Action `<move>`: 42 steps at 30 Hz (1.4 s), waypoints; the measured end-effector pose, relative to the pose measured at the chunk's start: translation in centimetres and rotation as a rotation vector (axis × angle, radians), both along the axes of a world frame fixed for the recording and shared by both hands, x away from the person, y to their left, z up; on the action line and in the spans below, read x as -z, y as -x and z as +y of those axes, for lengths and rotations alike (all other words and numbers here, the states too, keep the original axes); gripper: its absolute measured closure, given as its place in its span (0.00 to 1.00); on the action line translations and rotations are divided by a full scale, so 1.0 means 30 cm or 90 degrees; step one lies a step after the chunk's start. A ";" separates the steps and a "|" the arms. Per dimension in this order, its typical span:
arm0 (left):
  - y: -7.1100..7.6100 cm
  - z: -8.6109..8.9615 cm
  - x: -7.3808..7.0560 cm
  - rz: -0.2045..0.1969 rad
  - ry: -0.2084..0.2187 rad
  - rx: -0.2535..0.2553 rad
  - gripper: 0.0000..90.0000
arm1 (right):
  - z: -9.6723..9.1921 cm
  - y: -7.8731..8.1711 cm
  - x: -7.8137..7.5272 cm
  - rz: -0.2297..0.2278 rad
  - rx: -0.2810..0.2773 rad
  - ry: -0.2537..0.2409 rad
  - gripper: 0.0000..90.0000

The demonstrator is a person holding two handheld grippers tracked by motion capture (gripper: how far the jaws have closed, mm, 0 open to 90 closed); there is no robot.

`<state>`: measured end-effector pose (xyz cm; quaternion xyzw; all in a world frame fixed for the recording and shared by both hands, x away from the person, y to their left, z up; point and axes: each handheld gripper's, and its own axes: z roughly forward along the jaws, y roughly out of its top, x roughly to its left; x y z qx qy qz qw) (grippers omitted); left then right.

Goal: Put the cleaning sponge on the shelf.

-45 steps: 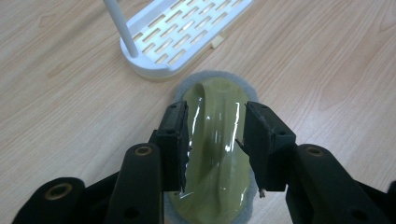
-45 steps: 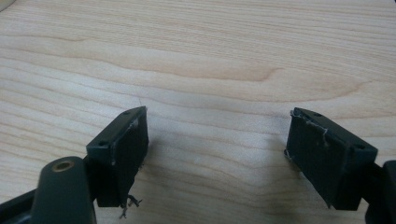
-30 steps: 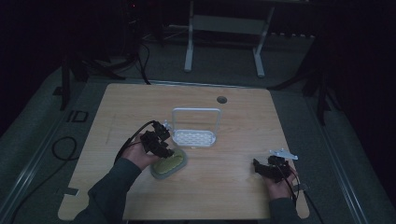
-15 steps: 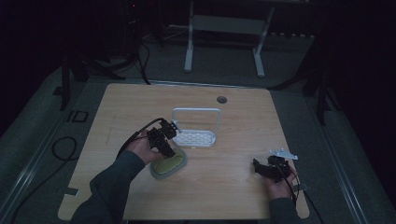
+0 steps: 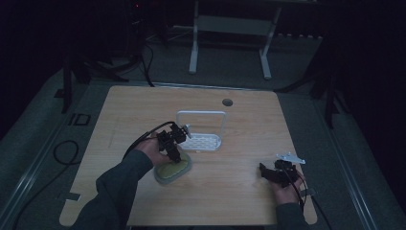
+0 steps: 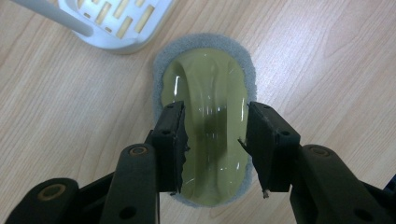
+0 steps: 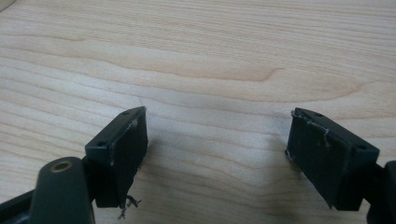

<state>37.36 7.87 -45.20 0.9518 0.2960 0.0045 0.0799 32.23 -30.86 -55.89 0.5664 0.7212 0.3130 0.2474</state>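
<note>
A scrubbing pad (image 6: pixel 205 88) with a glossy yellow-green top and a grey foam rim lies flat on the wooden table (image 5: pixel 239 124). My left gripper (image 6: pixel 212 112) points down over it, open. Its two jaws stand on either side of the pad's raised middle ridge, and I cannot tell whether they touch it. From above, the left gripper (image 5: pixel 174 155) covers the far end of the pad (image 5: pixel 173 168). My right gripper (image 5: pixel 265 171) rests near the table's front right, open wide. Between its jaws (image 7: pixel 217 121) there is bare wood.
A white slotted rack (image 5: pixel 201 142) with an upright wire frame stands just behind the pad, and its corner (image 6: pixel 116 23) is close to the left gripper. A round cable hole (image 5: pixel 227 102) sits near the table's far edge.
The left hand and gripper have shifted a little to the right and forward over the pad. The right gripper has not moved.
</note>
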 end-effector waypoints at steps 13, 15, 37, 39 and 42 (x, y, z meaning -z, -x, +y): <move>-0.019 -0.013 0.037 0.029 -0.032 0.027 0.63 | 0.000 0.000 0.000 0.000 -0.001 0.000 0.22; -0.019 -0.014 0.041 0.032 -0.036 0.028 0.63 | 0.000 0.000 0.000 0.000 -0.001 0.000 0.22; -0.026 -0.013 0.066 0.065 -0.054 0.025 0.78 | 0.000 0.000 0.000 0.001 -0.001 0.000 0.22; -0.025 -0.012 0.066 0.064 -0.053 0.025 0.79 | 0.000 0.000 0.000 0.000 -0.001 0.000 0.22; -0.022 -0.011 0.062 0.056 -0.053 0.032 0.79 | 0.000 0.000 0.000 0.000 -0.001 0.000 0.22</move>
